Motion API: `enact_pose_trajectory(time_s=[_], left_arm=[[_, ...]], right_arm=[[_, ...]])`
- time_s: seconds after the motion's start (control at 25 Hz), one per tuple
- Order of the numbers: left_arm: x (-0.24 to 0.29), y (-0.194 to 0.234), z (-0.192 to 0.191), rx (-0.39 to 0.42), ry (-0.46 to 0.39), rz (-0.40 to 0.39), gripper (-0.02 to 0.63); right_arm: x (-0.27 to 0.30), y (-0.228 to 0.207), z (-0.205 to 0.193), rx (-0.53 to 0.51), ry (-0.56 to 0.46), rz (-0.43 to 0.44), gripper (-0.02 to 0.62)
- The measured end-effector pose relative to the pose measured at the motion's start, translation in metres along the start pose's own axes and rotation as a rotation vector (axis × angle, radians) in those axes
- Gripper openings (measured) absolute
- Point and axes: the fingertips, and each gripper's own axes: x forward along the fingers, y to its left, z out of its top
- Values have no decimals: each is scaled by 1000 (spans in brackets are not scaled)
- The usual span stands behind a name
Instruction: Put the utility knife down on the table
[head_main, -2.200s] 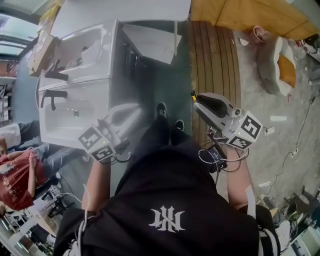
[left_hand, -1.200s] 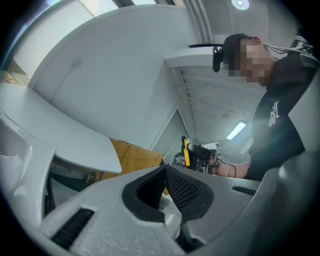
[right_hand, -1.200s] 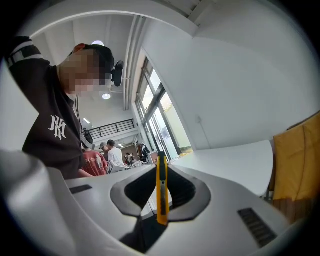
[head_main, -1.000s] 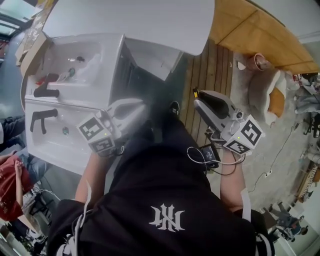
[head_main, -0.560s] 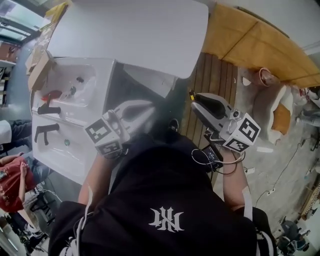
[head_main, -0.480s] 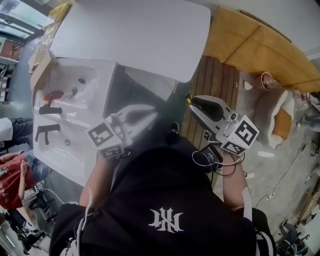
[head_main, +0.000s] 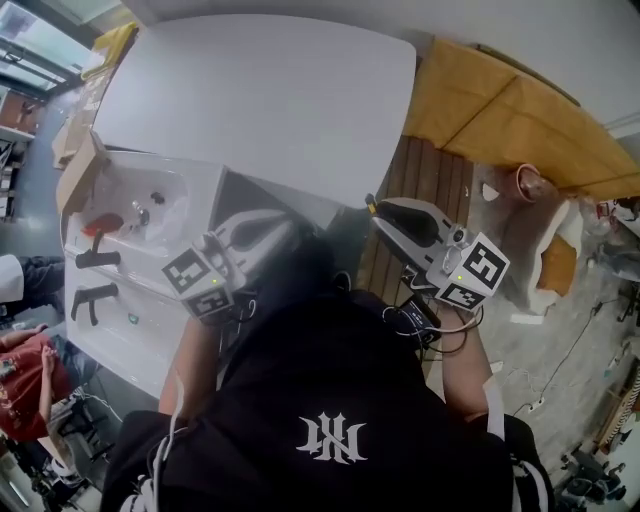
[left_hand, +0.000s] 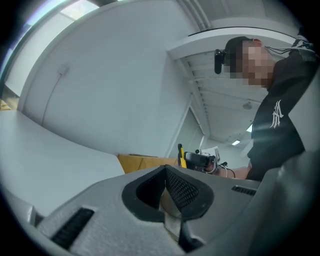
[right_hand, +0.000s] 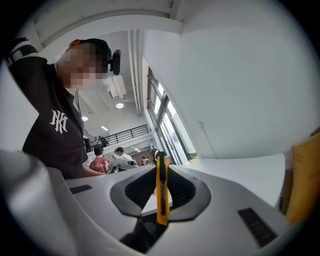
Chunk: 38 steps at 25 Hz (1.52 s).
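Observation:
A yellow utility knife (right_hand: 161, 192) stands upright between the black pads of my right gripper (right_hand: 161, 172), which is shut on it. In the head view the knife's tip (head_main: 371, 203) sticks out of my right gripper (head_main: 380, 212), which hangs in the air just off the near right corner of the white table (head_main: 260, 90). My left gripper (head_main: 283, 226) is held near the table's front edge. In the left gripper view its pads (left_hand: 181, 187) meet at the tips with nothing held. The knife (left_hand: 180, 154) also shows there, off to the right.
White sink units (head_main: 150, 205) with black taps (head_main: 95, 298) stand at the left. A brown board (head_main: 510, 100) lies at the right, with wooden floor slats (head_main: 415, 180) below it. A person in red (head_main: 25, 365) sits at far left. The wearer's dark shirt fills the foreground.
The view has swung so that the white table fills more of the top. Both grippers have come closer to its front edge. The knife stays in the right gripper.

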Motion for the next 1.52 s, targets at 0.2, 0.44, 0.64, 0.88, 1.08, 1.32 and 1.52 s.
enact_pose_trajectory(time_s=[0.2,0.44,0.64,0.88,1.08,1.32,1.52], left_arm=[[26,59,33,-16,-59,-51,6],[48,112,70,-39,-79,-141,6],[48,190,81,-41,-33,-118,6],[74,224,98,-125,-124,-86,6],[74,263,95,-184,-214,-6,6],[85,347,57,-173,-160,333,6],[68,422,9,-217,-139,595,6]], right_arm=[[26,-34,22,-21,47,-30,57],[75,-80,56,-28,71,-89,57],[116,-133,70,-32,100,-164,57],[124,-203,66,22,210,-170,57],[181,-267,41,77,298,-1,57],[259,-325,-6,-2,451,326,57],[323,-365,-59,-152,535,490,57]])
